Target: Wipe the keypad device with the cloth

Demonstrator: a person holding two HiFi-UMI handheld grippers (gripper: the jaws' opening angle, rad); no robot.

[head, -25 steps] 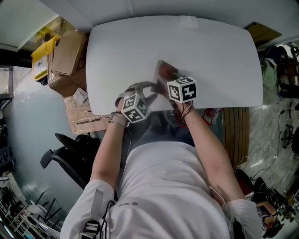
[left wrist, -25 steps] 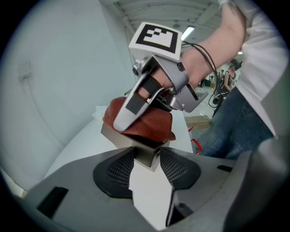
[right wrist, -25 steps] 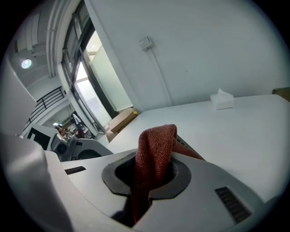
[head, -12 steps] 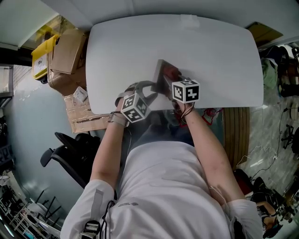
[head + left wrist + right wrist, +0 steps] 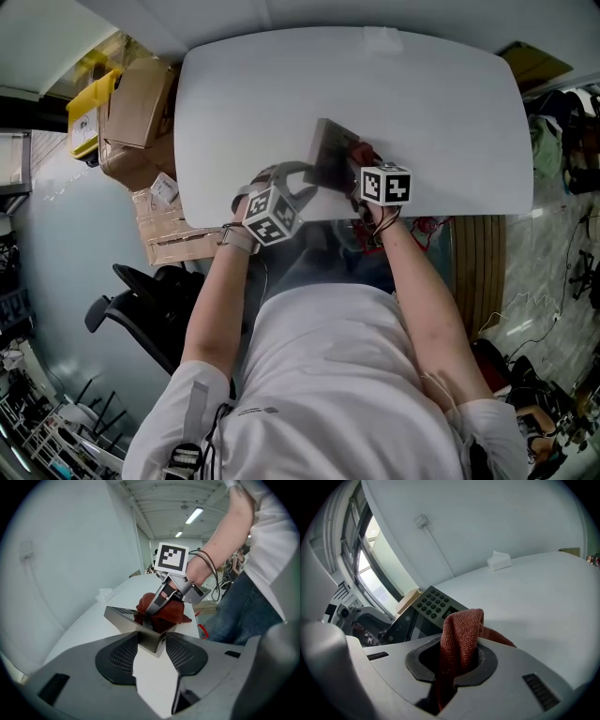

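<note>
The left gripper [image 5: 150, 645] was clamped on one corner of the keypad device [image 5: 123, 616], which stood on the surface [image 5: 431, 103]. The right gripper [image 5: 457, 662] was closed on the cloth [image 5: 461, 630], held against the device's top. Excess wiping pressure could twist the device out of that narrow corner hold.

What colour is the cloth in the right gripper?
Rust-red cloth, clearest in the right gripper view.

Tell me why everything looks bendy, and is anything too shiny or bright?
Head view: the wide lens bends the edges of the table into curves. Left gripper view: black round corners, glaring ceiling lights, and the dark top of the keypad device mirrors the red cloth. Right gripper view: the window is washed out bright; the cloth looks sharp.
</note>
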